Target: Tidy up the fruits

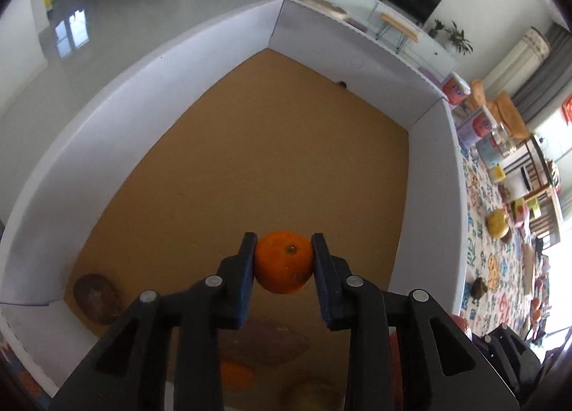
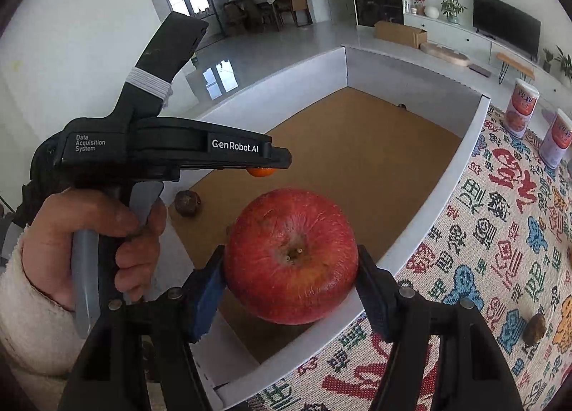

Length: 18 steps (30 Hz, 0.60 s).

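Observation:
My left gripper (image 1: 284, 262) is shut on a small orange mandarin (image 1: 283, 261), held above the brown floor of a white-walled box (image 1: 107, 132). In the right wrist view the same gripper's body (image 2: 171, 150) shows at left in a person's hand (image 2: 107, 232), with a sliver of the mandarin (image 2: 262, 172) under it. My right gripper (image 2: 291, 260) is shut on a big red apple (image 2: 291, 255), stem end facing the camera, over the box's near wall (image 2: 422, 228). A dark brown round fruit (image 2: 187, 203) lies on the box floor near the left wall.
The box stands on a cloth with colourful characters (image 2: 500, 268). Two tins (image 2: 522, 107) stand on it at the right, and a small brown fruit (image 2: 534, 328) lies near the edge. Blurred fruits (image 1: 264, 343) lie beneath the left gripper. A dark brown fruit (image 1: 95, 298) sits in the box's left corner.

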{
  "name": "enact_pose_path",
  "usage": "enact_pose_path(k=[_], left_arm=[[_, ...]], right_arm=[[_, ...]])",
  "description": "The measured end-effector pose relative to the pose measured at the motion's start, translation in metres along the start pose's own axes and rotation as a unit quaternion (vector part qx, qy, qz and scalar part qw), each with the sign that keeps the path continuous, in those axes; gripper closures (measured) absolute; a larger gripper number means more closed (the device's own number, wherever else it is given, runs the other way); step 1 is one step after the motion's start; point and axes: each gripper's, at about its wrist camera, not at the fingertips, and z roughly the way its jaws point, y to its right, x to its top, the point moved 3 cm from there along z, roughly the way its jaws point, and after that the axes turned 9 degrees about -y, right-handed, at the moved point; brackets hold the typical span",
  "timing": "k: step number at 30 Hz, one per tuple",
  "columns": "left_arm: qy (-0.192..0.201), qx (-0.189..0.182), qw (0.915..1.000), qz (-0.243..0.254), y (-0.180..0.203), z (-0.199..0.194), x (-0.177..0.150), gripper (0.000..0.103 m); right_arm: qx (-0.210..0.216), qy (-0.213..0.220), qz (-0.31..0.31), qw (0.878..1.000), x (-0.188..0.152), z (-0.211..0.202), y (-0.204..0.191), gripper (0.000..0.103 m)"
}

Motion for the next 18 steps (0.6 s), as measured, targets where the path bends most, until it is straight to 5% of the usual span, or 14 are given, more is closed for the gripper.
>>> enact_pose_path(k=[3,4,8,13,18], left_arm=[[0.022,0.008,0.9997,-0.008,-0.002,-0.007,-0.004,0.028],[0.042,0.010,0.9990,-0.008,0.000,-0.016,-0.008,0.024],[0.109,0.003,0.9938,0.021,0.021,-0.049,-0.031,0.023],[0.151,-0.049,0.9794,0.124,0.089,-0.076,-0.092,0.015],[0.091,-0.131,0.9472,0.278,0.186,-0.057,-0.167,0.011]], right_arm=[[-0.028,-0.008,-0.009,1.000,0.004,0.016,0.004,0.032],[-0.033,0.004,-0.002,0.999,0.003,0.010,0.008,0.024],[-0.013,0.086,0.046,0.995,-0.013,-0.046,0.036,0.010],[-0.085,0.158,0.085,0.980,-0.092,-0.102,0.075,0.000],[-0.197,0.174,0.225,0.938,-0.226,-0.128,0.143,0.000]])
